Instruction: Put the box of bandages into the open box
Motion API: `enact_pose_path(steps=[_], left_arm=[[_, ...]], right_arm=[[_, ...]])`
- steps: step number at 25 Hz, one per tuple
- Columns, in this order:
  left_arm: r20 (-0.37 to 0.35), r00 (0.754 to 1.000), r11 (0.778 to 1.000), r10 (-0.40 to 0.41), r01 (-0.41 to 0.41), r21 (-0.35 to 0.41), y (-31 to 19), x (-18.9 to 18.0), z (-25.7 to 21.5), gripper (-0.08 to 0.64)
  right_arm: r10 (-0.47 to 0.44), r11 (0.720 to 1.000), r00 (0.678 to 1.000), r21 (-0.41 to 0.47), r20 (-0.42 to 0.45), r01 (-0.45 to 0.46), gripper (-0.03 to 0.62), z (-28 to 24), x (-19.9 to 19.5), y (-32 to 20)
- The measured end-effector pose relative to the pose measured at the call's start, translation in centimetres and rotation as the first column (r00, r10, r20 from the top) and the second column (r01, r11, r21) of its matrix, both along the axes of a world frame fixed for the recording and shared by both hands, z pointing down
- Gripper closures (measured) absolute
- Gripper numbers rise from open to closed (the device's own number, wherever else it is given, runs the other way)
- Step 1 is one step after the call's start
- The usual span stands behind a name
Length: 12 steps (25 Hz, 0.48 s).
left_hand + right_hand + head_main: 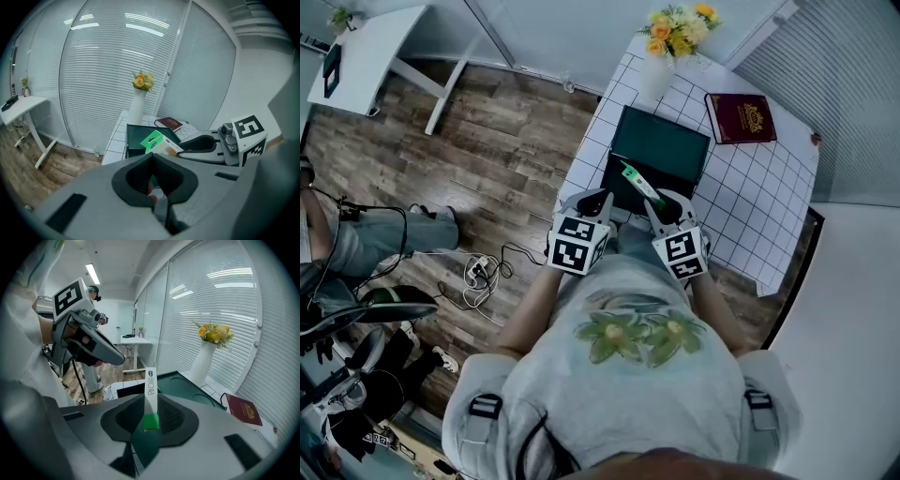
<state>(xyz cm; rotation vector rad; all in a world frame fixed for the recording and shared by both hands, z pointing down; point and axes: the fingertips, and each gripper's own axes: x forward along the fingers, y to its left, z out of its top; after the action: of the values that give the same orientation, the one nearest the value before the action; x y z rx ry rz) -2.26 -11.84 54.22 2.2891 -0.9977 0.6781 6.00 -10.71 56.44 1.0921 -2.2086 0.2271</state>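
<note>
The box of bandages (639, 181), green and white, is pinched in my right gripper (661, 206), which is shut on it. In the right gripper view the bandage box (150, 385) stands edge-on between the jaws, above the near edge of the open box (187, 386). This dark green open box (661, 150) lies on the table just beyond both grippers. My left gripper (596, 201) hovers beside the right one with its jaws together and nothing held. From the left gripper view, the bandage box (156, 142) shows in front of the open box (137, 135).
A white vase of yellow flowers (661, 56) stands behind the open box on the white grid-pattern table (750, 206). A dark red book (740, 117) lies at the back right. Cables and a power strip (478, 272) lie on the wooden floor to the left, beyond them a white desk (370, 52).
</note>
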Motion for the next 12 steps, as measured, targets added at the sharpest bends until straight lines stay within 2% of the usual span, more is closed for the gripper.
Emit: enact_pose_path(steps=[12], left_arm=[[0.001,1.0,1.0,-0.016,0.016,-0.013,-0.04,-0.42,0.43,0.553]], right_arm=[[-0.02,1.0,1.0,-0.024,-0.018,0.02,0.508,1.01,-0.15,-0.26]])
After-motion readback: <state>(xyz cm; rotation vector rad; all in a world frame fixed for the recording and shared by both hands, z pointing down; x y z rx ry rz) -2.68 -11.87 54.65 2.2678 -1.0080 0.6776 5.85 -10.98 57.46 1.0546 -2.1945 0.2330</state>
